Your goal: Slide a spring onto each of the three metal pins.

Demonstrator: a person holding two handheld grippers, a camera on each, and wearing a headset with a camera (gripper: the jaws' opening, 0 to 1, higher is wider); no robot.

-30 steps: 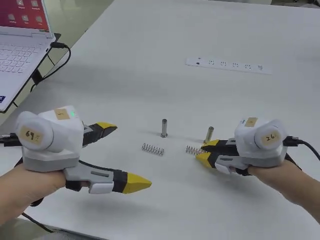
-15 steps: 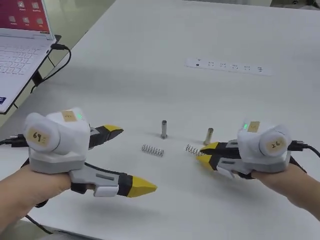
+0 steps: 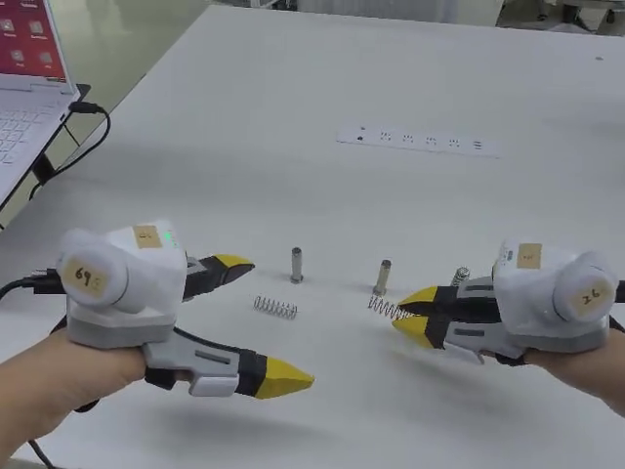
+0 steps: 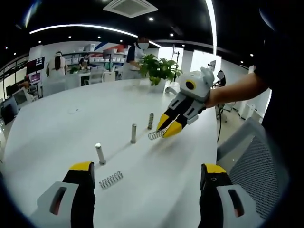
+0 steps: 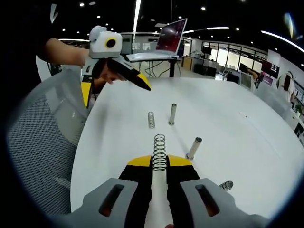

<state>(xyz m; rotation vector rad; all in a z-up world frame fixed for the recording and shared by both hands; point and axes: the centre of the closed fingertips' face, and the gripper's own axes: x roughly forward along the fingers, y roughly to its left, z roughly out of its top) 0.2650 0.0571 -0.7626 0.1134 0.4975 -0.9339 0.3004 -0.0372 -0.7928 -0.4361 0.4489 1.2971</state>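
Two bare metal pins (image 3: 296, 265) (image 3: 382, 277) stand upright mid-table. A third pin (image 3: 460, 277), just behind my right gripper, looks ribbed, as if a spring sits on it. My right gripper (image 3: 395, 318) is shut on a spring (image 3: 384, 308), which sticks out past its yellow tips toward the middle pin (image 5: 194, 148). In the right gripper view that spring (image 5: 159, 147) stands between the tips. A loose spring (image 3: 275, 308) lies on the table in front of the left pin. My left gripper (image 3: 282, 320) hovers open near it, holding nothing.
A white power strip (image 3: 418, 141) lies further back on the white table (image 3: 244, 117). A laptop (image 3: 24, 59) and its black cable (image 3: 73, 137) sit off the table's left edge. A grey mesh chair (image 5: 38, 142) is behind me.
The camera has shifted. My right gripper has drawn back to the right with the spring, uncovering the third pin. My left gripper has moved right, closer to the pins.
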